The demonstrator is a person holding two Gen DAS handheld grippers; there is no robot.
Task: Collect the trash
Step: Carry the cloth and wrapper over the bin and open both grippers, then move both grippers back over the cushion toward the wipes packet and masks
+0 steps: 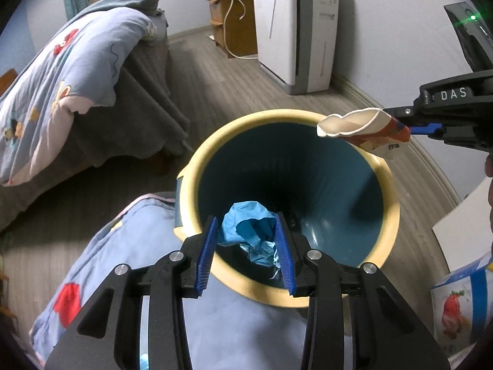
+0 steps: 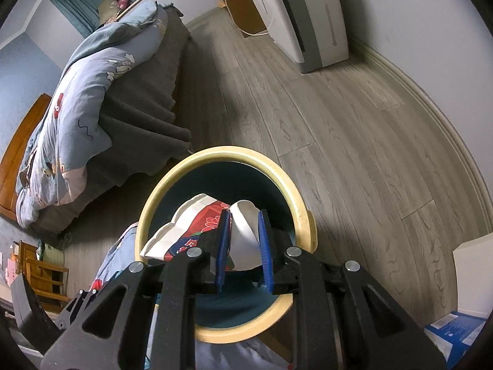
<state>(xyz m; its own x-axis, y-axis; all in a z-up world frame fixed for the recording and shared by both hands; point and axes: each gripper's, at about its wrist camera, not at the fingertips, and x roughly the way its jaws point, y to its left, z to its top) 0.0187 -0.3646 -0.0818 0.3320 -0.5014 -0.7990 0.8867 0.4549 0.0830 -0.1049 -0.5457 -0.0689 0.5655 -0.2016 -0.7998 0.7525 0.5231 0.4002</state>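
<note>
Trash is in both grippers above the bin [image 1: 389, 240]: the left gripper [image 1: 246, 246] pinches a crumpled blue wad [image 1: 249, 231] over the near rim, and the right gripper [image 2: 243, 240] pinches a crushed paper cup [image 2: 243, 234] over the bin mouth. The bin stands on the wooden floor [image 2: 354, 141], with a bed [image 1: 92, 92] to its left and a white appliance [image 1: 295, 30] by the wall.

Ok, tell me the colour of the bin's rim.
Pale yellow rim on a teal bin; clearest in the left wrist view.
</note>
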